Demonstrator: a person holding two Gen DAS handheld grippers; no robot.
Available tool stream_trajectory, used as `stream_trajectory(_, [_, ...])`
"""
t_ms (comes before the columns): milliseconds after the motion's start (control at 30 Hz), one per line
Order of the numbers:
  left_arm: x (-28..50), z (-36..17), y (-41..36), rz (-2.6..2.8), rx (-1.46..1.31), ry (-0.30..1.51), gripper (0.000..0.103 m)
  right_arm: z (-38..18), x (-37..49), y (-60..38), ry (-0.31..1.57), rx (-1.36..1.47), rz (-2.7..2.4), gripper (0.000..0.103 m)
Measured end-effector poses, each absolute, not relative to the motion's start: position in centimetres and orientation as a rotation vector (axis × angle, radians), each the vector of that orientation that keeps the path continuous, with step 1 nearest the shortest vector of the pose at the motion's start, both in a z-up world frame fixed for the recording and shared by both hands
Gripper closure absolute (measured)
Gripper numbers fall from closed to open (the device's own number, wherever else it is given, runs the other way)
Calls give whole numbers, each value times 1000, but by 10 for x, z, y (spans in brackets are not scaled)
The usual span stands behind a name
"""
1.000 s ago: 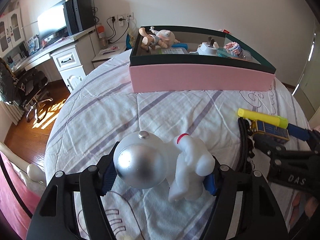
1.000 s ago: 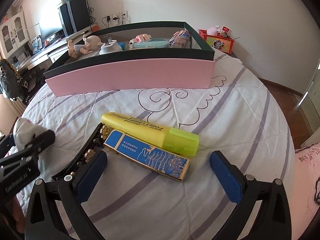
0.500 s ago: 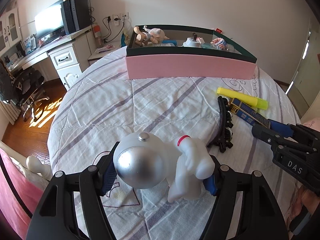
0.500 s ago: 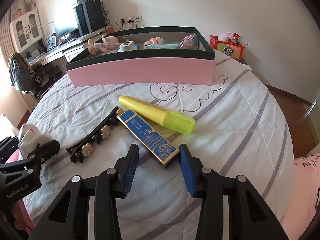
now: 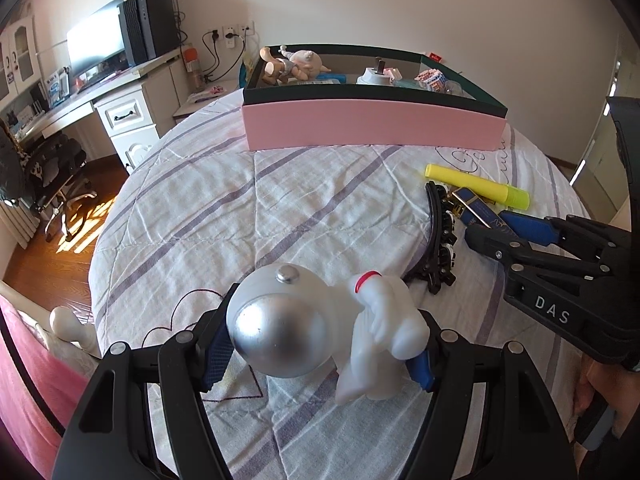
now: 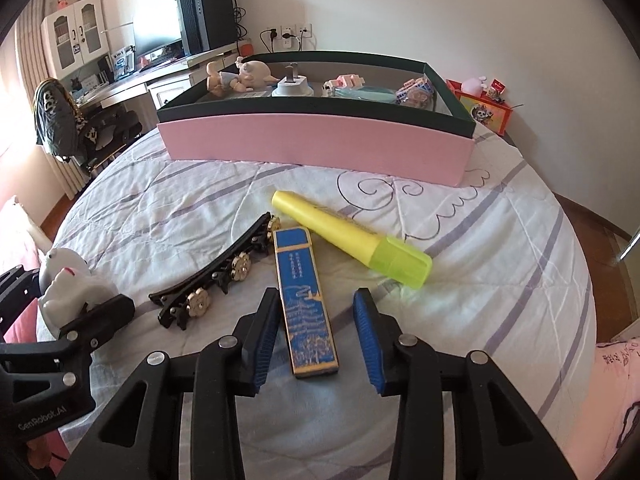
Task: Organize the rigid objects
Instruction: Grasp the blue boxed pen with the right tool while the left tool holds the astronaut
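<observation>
On the bed [image 6: 500,240], far side, the pink box [image 6: 316,152] already holds toys, well apart from the loose items. Nearer, the left tool [image 5: 320,354] grips the astronaut figure [image 5: 320,328] by head and body; its round silver helmet could slip out sideways. The right tool [image 6: 316,336] stands narrowly parted around the blue case [image 6: 306,300], not touching it; closing could nudge the yellow highlighter [image 6: 348,236] or black hair clip [image 6: 216,280] just beside.

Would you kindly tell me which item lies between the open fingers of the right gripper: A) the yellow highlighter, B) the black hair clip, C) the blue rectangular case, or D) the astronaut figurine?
C: the blue rectangular case lies lengthwise between the blue pads of the right gripper, which has not closed on it.
</observation>
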State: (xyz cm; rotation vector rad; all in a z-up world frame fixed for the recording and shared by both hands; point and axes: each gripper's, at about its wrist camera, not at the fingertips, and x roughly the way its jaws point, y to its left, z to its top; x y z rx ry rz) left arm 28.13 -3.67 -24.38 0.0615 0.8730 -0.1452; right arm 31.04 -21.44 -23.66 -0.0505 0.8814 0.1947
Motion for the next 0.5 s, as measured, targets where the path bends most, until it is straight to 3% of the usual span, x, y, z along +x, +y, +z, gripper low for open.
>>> stream_trajectory(67, [280, -243, -37, -146, 61, 867, 32, -237, 310, -212, 873, -64, 216, 67])
stream_trajectory(133, [280, -241, -37, -142, 52, 858, 32, -236, 306, -214, 859, -46, 246, 82])
stream_trajectory(500, [242, -183, -36, -137, 8, 656, 32, -188, 241, -227, 634, 76, 279, 82])
